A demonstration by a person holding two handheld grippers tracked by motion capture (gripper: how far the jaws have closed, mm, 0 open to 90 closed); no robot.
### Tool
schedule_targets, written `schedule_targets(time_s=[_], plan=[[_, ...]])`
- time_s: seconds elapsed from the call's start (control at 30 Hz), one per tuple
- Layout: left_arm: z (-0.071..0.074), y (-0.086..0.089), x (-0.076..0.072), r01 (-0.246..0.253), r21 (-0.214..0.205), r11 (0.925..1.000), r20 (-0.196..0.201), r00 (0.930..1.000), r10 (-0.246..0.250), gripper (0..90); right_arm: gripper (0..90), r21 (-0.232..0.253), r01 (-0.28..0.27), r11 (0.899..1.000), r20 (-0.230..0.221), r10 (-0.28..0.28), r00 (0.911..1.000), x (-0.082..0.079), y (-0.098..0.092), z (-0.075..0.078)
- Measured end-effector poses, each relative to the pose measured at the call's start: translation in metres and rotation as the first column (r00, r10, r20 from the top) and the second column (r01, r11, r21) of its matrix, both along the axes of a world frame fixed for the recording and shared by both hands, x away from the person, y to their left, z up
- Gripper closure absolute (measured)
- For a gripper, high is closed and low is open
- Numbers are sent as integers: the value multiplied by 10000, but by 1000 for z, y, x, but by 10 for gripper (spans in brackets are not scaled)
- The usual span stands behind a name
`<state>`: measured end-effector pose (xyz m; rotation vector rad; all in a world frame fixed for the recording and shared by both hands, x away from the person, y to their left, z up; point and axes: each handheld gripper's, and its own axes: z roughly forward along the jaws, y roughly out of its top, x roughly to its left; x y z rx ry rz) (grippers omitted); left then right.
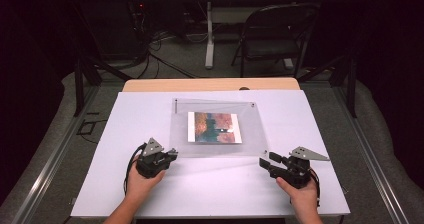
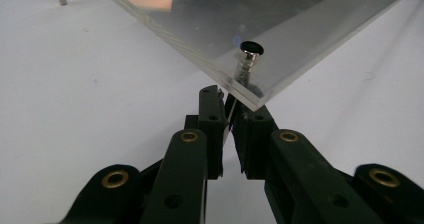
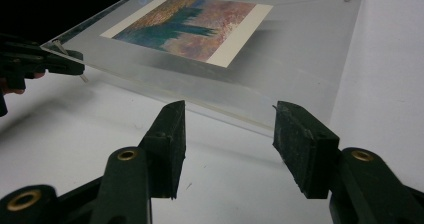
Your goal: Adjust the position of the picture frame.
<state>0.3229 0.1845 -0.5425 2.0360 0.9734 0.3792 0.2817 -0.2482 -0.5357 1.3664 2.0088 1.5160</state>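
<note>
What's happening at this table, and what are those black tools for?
A person is working on a clear acrylic picture frame that lies on a white table with a colourful print inside. The left tongs are shut at the frame's near corner, by a small metal post, and that corner looks lifted off the table. The right tongs are open just short of the frame's edge, gripping nothing.

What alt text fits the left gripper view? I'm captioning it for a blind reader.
The left gripper pinches the near corner of a clear acrylic photo frame above a white table; a metal standoff bolt sits in that corner.
</note>
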Motion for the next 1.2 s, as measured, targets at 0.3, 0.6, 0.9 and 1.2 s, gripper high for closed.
schedule_targets(time_s=[0.3, 0.6, 0.9, 1.2], plan=[[3, -17, -17, 626, -297, 9976, -326, 9974, -636, 824, 465, 13, 43, 10000, -3, -43, 10000, 0, 0, 0], [-1, -39, -29, 1305, -382, 9907, -614, 9893, -1326, 818, 465, 54, 66, 10000, -35, -66, 10000, 0, 0, 0], [-7, -66, -36, 1987, -454, 9790, -828, 9759, -2019, 810, 465, 73, 43, 10000, -88, -42, 10000, 0, 0, -1], [-10, -84, -45, 2580, -500, 9649, -808, 9619, -2614, 811, 465, 94, 67, 9999, -117, -66, 9999, 1, -2, -1]])
